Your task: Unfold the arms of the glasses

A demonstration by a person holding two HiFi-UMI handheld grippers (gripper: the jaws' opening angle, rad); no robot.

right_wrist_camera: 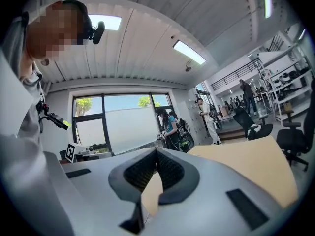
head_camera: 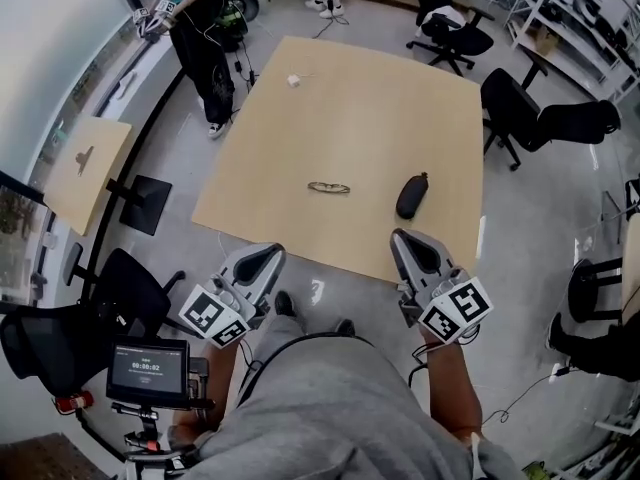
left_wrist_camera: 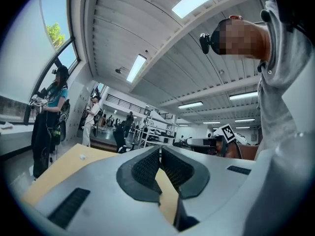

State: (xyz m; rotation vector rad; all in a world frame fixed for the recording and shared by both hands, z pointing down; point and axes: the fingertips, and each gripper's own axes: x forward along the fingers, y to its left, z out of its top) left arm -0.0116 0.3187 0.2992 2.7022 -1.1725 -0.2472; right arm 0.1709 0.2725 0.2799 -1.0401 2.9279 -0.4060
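The glasses [head_camera: 328, 187] lie folded on the light wooden table [head_camera: 300, 128], near its middle front. A black glasses case [head_camera: 411, 195] rests to their right. My left gripper [head_camera: 266, 255] hangs just off the table's near edge, left of the glasses, shut and empty. My right gripper [head_camera: 404, 239] is held at the near edge, below the case, also shut and empty. In the left gripper view the jaws [left_wrist_camera: 160, 150] meet at the tips, and in the right gripper view the jaws [right_wrist_camera: 156, 152] do the same. Neither gripper view shows the glasses.
A small white object [head_camera: 294, 80] lies at the table's far left. Black office chairs [head_camera: 540, 120] stand to the right and beyond the table [head_camera: 452, 30]. A person [head_camera: 200, 38] stands at the far left. A small side table [head_camera: 85, 168] and a timer screen [head_camera: 148, 368] are at my left.
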